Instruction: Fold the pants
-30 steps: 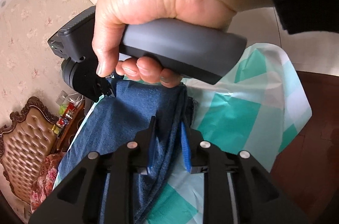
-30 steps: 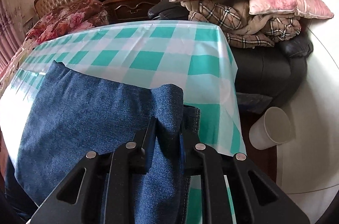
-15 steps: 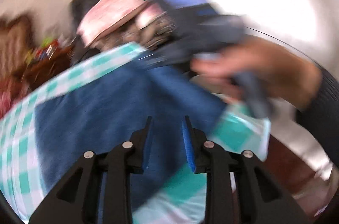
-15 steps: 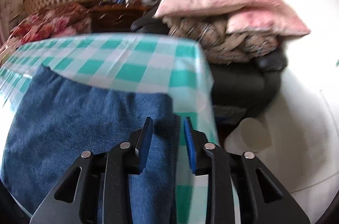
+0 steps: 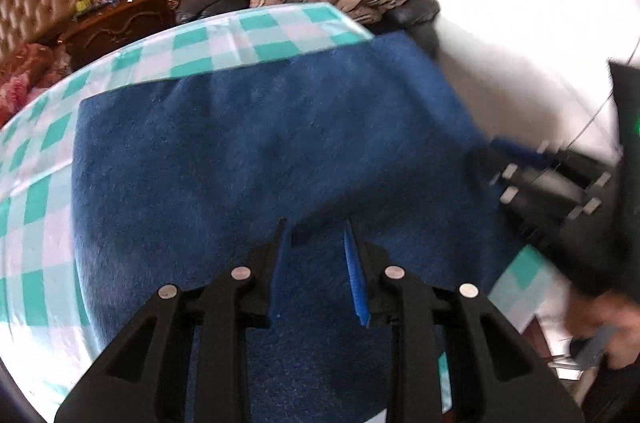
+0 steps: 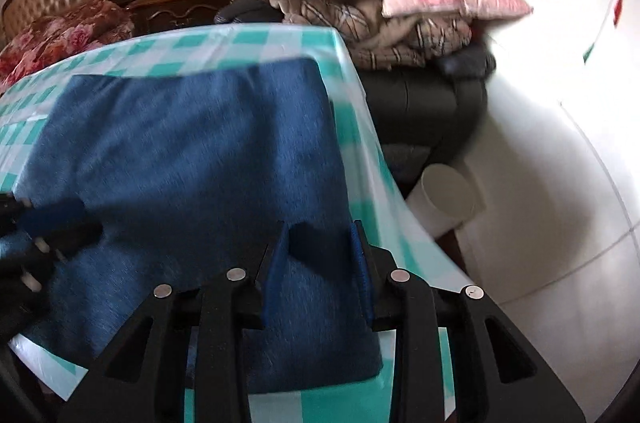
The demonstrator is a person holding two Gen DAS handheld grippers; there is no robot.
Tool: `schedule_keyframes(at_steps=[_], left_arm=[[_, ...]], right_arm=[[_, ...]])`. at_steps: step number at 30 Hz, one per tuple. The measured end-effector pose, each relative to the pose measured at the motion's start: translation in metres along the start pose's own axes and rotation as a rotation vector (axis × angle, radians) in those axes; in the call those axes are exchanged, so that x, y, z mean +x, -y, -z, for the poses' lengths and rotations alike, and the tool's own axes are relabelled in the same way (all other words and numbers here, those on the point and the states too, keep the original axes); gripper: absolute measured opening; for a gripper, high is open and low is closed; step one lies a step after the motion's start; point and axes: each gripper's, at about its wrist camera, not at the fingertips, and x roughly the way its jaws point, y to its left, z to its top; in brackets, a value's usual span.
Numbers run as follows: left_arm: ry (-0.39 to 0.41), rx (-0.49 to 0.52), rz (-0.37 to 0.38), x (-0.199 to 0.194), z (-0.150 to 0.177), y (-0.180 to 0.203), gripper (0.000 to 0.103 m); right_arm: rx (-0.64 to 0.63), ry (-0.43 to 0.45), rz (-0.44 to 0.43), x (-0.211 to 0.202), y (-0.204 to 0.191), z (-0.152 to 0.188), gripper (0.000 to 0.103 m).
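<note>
- The table, under a teal-and-white checked cloth, carries everything.
- The blue pants lie folded flat on it, up against the right edge.
- Left gripper hangs over the denim, jaws a bit apart, nothing pinched.
- Right gripper is the same deal: jaws just opened a bit, fabric below them, not clamped.

I read both fisheye views as daylit, with light entering from the right. The white wall is overexposed in the left wrist view. The right gripper smears with motion blur there; the left gripper smears likewise in the right wrist view. Straight lines bow, and all corners vignette to black.
</note>
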Motion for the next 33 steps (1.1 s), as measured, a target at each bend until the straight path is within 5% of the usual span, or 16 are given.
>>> schedule_keyframes(at_steps=[6,10,15,20,24,29,33], left_arm=[[0.071,0.088,0.020,0.007,-0.062,0.006,0.028],[0.004,0.112,0.061,0.045,-0.101,0.014,0.028],[-0.074,0.108,0.045,0.082,-0.111,0.014,0.031],[-0.061,0.102,0.033,0.065,-0.106,0.010,0.039],[0.005,0.098,0.019,0.014,-0.084,0.004,0.069],[0.027,0.036,-0.050,-0.038,-0.037,-0.015,0.081],[0.059,-0.003,-0.112,-0.078,0.006,-0.026,0.101]], right_arm=[[0.001,0.005,0.030,0.002,-0.004,0.005,0.030],[0.023,0.000,0.023,0.004,-0.001,0.005,0.031],[0.033,-0.003,0.038,0.003,-0.002,0.007,0.033],[0.045,-0.007,0.044,0.001,-0.003,0.008,0.034],[0.056,-0.011,0.055,0.000,-0.002,0.010,0.039],[0.086,-0.024,0.059,-0.005,0.001,0.015,0.044],[0.103,-0.042,0.081,-0.014,0.003,0.024,0.055]])
